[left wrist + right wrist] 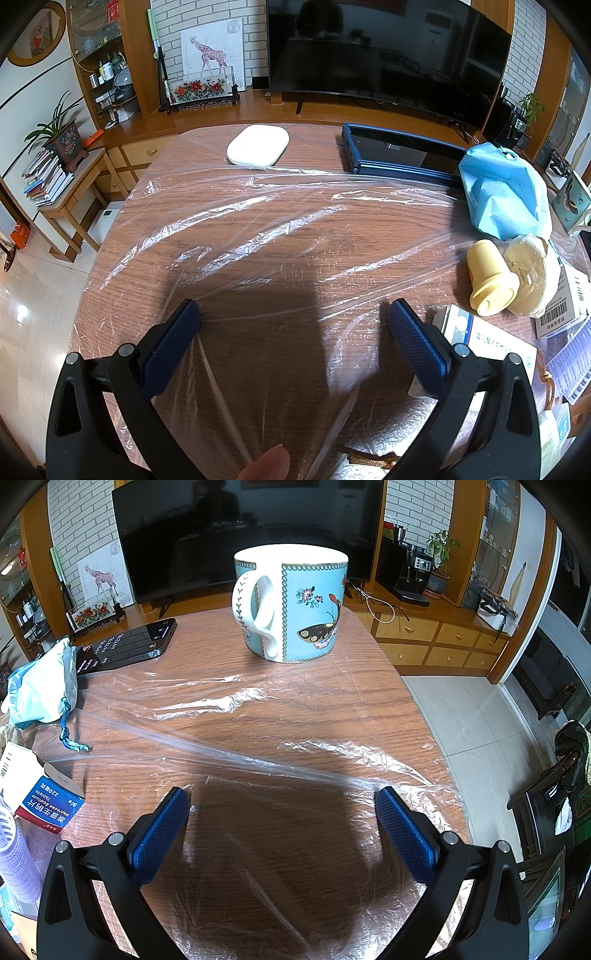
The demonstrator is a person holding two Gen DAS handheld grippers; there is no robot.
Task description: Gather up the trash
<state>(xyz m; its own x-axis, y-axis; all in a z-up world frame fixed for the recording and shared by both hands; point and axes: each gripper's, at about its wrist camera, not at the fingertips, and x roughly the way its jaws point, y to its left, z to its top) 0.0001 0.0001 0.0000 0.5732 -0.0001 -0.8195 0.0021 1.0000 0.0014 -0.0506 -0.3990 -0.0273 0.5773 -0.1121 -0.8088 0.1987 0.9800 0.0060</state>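
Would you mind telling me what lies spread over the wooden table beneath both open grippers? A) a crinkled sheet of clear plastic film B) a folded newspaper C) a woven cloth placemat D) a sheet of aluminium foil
A: a crinkled sheet of clear plastic film covers the wooden table, whose grain shows through it under the left gripper and right gripper.

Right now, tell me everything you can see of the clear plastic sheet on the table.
The clear plastic sheet is thin, transparent film, crinkled and glinting, spread nearly flat over the wooden table. Raised folds cross it. It lies under and between the fingers of the open left gripper and the open right gripper; neither clamps it. Its far edge reaches the mug.
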